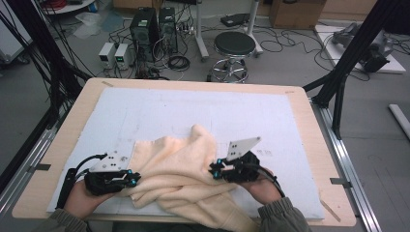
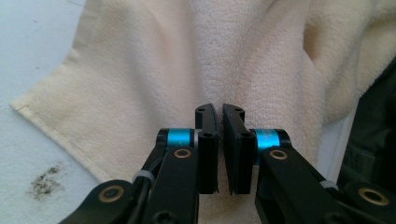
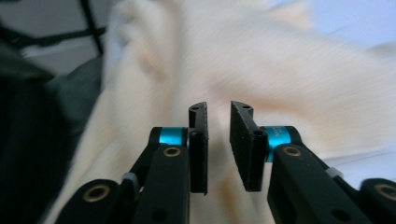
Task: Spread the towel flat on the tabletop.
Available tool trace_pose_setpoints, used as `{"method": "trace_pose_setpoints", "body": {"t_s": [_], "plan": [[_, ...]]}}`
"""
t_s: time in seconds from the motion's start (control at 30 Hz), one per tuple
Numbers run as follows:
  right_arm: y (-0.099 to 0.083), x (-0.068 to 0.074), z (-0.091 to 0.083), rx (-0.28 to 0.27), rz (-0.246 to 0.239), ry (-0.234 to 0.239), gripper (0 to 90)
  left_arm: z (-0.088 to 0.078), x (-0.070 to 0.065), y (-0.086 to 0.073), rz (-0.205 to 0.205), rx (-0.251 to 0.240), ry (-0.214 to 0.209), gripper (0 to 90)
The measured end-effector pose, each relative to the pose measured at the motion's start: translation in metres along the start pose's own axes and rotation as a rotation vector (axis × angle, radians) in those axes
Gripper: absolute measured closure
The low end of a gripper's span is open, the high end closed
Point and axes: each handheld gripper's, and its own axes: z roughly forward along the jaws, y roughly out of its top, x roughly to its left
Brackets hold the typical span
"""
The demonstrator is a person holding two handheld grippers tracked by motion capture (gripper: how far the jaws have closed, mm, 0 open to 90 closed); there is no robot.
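Cream towel (image 1: 179, 179) lies crumpled on the white mat (image 1: 203, 113) that covers the wooden table (image 1: 309, 125), near the front edge of the table, and one part of the towel hangs over that edge between the two forearms of the person. One corner of the cloth lies flat toward the left side, and a fold stands up in the middle like a small peak.

At the left, the left gripper (image 1: 134, 179) is at the left border of the towel, close to the front left corner of the mat. In the left gripper view its two black jaws stand almost together, with only a thin slit between them. The towel (image 2: 140, 79) is right behind and under the tips; whether a fold of cloth is pinched in the slit, I cannot tell. A dark smudge (image 2: 45, 183) is on the mat beside the hem of the towel.

At the right, the right gripper (image 1: 212, 170) is at the right side of the towel, over the cloth. In the right gripper view the jaws are a little apart, with a clear gap and nothing between them; the towel (image 3: 261, 70) appears blurred behind them.

No container stands on the table.

Behind the far edge of the table, on the floor, there are a black stool (image 1: 234, 46) and two computer towers (image 1: 153, 31).
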Motion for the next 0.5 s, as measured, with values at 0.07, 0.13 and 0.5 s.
{"method": "trace_pose_setpoints", "body": {"t_s": [0.07, 0.13, 0.5], "plan": [[0.006, -0.013, -0.002, -0.012, -0.003, -0.068, 69.4, -0.001, 0.003, 0.002, -0.003, -0.013, 0.018, 77.7], [0.008, -0.03, -0.001, -0.026, 0.025, -0.115, 65.4, -0.001, 0.01, 0.006, -0.023, -0.038, 0.043, 70.0], [-0.016, -0.091, 0.046, -0.001, 0.157, -0.176, 46.1, 0.034, 0.069, 0.011, -0.143, 0.013, 0.176, 46.0]]}}
